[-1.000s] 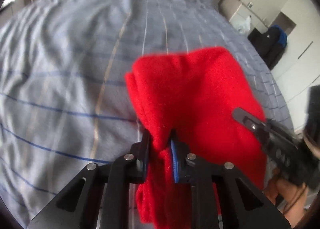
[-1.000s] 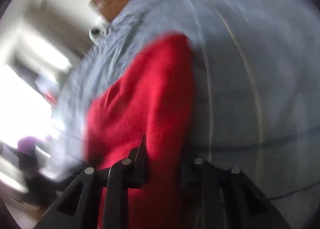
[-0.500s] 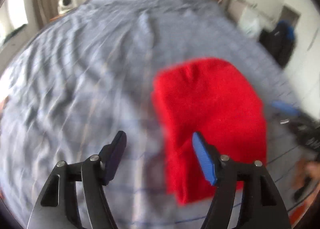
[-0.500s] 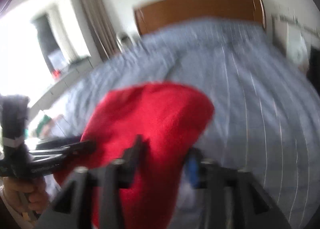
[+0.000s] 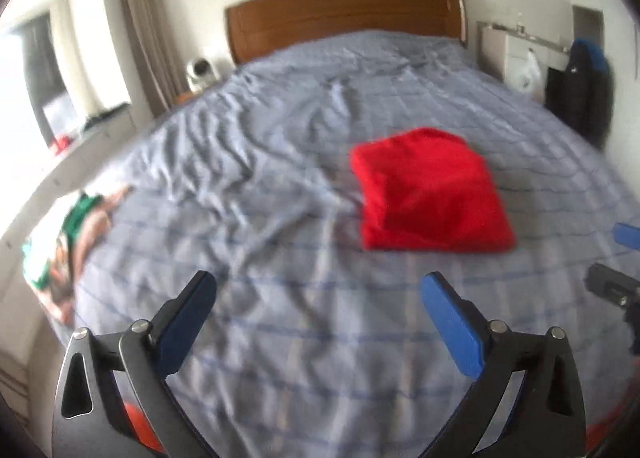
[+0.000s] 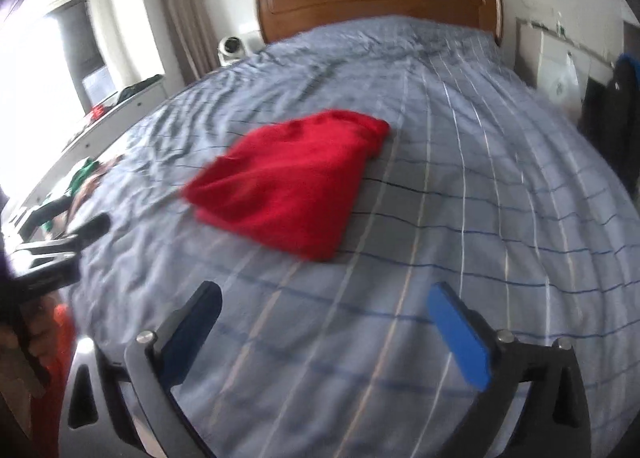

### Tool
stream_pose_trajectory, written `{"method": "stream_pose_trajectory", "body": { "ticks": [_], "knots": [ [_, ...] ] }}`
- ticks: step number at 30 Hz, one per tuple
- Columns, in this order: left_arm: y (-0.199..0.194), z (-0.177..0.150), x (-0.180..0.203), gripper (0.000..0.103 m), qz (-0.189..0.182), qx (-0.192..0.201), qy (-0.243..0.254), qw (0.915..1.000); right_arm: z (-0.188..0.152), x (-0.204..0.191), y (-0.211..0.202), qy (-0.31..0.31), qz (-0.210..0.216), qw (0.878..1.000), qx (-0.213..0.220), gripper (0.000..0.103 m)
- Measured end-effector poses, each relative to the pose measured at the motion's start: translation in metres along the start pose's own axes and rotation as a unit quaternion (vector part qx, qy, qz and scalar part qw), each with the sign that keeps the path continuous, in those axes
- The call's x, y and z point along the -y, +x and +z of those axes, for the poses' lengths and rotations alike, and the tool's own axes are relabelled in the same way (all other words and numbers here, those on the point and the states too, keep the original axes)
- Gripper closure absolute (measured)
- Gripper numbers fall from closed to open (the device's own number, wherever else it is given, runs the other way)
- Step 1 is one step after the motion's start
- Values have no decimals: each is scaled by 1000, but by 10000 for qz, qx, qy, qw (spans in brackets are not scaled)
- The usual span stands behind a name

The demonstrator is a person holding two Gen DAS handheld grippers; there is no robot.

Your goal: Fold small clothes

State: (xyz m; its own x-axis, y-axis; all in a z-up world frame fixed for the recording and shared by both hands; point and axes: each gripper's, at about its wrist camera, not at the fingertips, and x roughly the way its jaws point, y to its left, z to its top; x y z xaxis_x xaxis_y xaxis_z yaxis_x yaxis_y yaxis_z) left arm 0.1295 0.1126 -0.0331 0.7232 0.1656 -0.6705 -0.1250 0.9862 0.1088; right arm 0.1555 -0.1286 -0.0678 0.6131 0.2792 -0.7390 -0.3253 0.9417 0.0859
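Note:
A red garment lies folded into a thick square on the blue-grey striped bedcover, with nothing touching it. My left gripper hangs above the cover, in front and to the left of the garment. Its jaws are opening wide and nothing is between them. My right gripper is in front and to the right of the garment, jaws likewise opening, nothing between them. Each gripper shows at the edge of the other's view: the right one and the left one.
A heap of green patterned clothes lies at the bed's left edge. A wooden headboard stands at the far end. A white shelf runs along the left, and a black bag stands at the right.
Both grippers were shut on the red garment; they let it go, opened wide and drew back and up. The garment now lies folded on the bed.

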Motion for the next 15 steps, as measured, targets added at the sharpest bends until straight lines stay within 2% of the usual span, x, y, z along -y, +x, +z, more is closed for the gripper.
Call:
{"method": "stream_pose_trajectory", "body": {
  "ticks": [3,7,15],
  "knots": [
    [-8,-7,5,0,-35,-207,-54,9998,-3,-17,-23,-156,-132,9998,-58,1],
    [-12,-13,11,0,26,-342,11,9994,-7,-22,-29,-110,-325,9992,-217,1],
    [-27,-16,10,0,-90,-464,4,9989,-21,-34,-32,-105,-372,9979,-514,1]
  ]
}}
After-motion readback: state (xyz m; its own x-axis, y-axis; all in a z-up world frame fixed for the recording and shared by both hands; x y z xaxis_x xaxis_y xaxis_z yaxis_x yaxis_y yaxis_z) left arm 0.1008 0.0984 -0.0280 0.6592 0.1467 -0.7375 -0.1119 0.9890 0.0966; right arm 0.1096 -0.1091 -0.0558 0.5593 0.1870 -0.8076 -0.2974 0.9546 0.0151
